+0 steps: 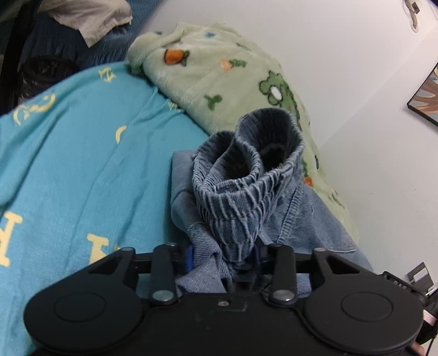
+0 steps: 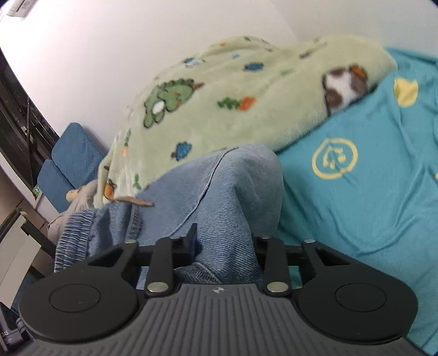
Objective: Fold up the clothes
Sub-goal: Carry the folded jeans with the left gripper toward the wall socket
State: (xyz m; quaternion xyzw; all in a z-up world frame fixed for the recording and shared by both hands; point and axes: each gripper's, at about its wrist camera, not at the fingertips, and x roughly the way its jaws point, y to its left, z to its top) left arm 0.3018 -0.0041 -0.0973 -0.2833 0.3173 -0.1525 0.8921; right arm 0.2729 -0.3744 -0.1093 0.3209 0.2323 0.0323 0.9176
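Note:
A pair of blue denim trousers (image 1: 246,197) lies on a turquoise sheet (image 1: 82,164). In the left wrist view my left gripper (image 1: 223,254) is shut on the trousers near the bunched elastic waistband (image 1: 254,153), which stands up in front of it. In the right wrist view my right gripper (image 2: 224,246) is shut on a leg of the trousers (image 2: 227,191), and the cloth drapes over and hides the fingertips. The waistband also shows at the lower left of that view (image 2: 74,232).
A pale green fleece blanket with cartoon prints (image 1: 219,76) (image 2: 232,95) lies behind the trousers along the white wall (image 1: 356,82). A white cloth (image 1: 90,19) lies on blue furniture at the far left. A blue cushion (image 2: 68,164) stands at the left.

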